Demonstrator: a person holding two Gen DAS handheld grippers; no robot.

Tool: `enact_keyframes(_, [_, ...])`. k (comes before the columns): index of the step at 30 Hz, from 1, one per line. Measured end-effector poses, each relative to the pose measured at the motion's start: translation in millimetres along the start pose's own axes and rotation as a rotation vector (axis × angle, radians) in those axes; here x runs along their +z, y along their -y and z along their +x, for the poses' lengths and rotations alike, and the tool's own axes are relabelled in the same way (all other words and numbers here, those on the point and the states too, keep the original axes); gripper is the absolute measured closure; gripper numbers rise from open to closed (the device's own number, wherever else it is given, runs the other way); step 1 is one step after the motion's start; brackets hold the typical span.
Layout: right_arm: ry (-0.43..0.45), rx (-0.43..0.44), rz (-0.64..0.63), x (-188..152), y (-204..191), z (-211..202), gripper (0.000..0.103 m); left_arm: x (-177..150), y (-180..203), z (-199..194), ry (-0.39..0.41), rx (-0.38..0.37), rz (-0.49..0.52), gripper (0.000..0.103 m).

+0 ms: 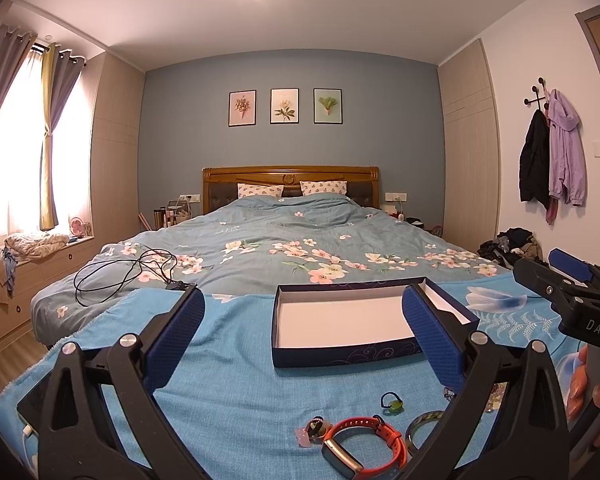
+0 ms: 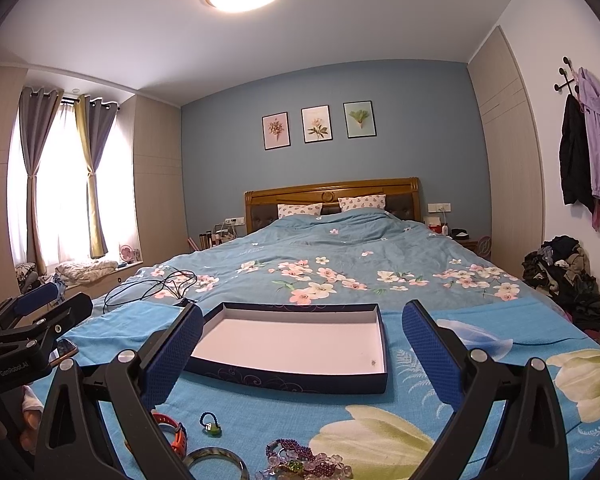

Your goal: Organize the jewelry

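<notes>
Nearest our left wrist camera, we are seeing the orange watch point(image 1: 362, 450) lying on the blue towel point(image 1: 236, 380), strap looped, long axis running left to right, below the released left gripper point(image 1: 300, 340). A green charm point(image 1: 392, 404) and a bangle point(image 1: 424, 430) are sitting just beside it. We are keeping the empty box point(image 1: 340, 320) straight ahead, beyond them.

From the right wrist, we are looking down on a beaded bracelet point(image 2: 300, 460) beneath the right gripper point(image 2: 302, 354), whose jaws are standing wide apart, holding nothing. The watch is peeking out lower left. We are judging the right gripper nearer the beads, the left nearer the watch.
</notes>
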State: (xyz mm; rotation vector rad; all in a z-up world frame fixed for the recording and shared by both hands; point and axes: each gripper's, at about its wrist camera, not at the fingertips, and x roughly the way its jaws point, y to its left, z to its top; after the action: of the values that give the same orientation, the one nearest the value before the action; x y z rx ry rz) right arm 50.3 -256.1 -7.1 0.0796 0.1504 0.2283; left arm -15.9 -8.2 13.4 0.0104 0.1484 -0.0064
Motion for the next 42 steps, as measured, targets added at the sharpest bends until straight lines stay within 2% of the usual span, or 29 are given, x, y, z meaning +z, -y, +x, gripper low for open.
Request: enact_keyframes(42, [-0.007,0.003,0.003,-1.0,1.0,-0.5,0.007,-3.8,1.1,3.9,-0.007,-0.002,0.003,0.006])
